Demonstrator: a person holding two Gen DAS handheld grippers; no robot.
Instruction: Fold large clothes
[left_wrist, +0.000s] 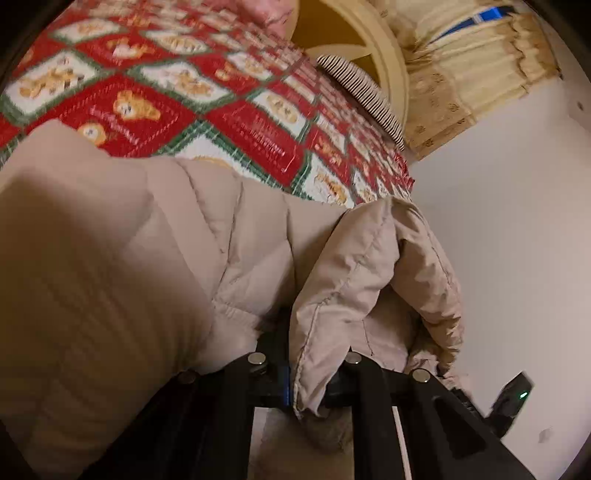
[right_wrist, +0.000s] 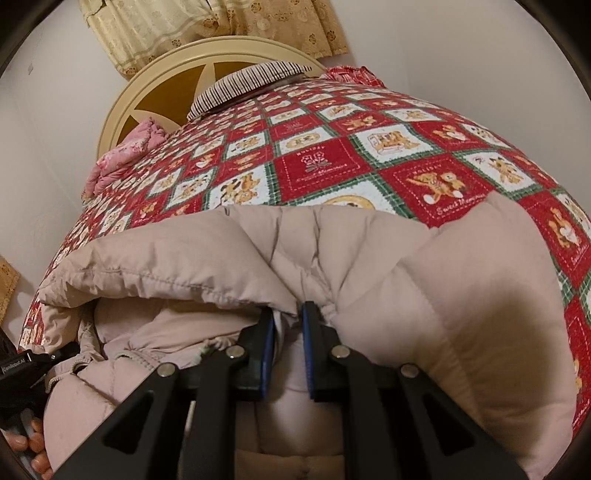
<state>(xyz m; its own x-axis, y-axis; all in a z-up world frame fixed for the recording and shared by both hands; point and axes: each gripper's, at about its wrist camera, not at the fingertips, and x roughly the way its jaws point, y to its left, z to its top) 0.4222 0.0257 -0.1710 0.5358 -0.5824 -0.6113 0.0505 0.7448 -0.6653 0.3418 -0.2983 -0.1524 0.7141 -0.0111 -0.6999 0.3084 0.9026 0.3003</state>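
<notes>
Beige coat (right_wrist: 369, 266) on a quilted bed (right_wrist: 332, 158). Right gripper (right_wrist: 288, 332) pinches its hem; left gripper (left_wrist: 308, 373) clamps a fold. Only the right view shows a hand (right_wrist: 31, 443), near left.

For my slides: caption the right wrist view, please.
Right hand-held gripper pinching beige puffer coat on teddy-bear quilt.

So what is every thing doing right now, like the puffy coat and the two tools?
Puffy coat: bunched up on the bed, partly folded over, held by both tools.
Left tool: shut on a fold of the coat.
Right tool: shut on the coat's edge.
Bedspread: spread flat over the bed.
Striped pillow: lying by the headboard.
Curtains: drawn shut.
</notes>
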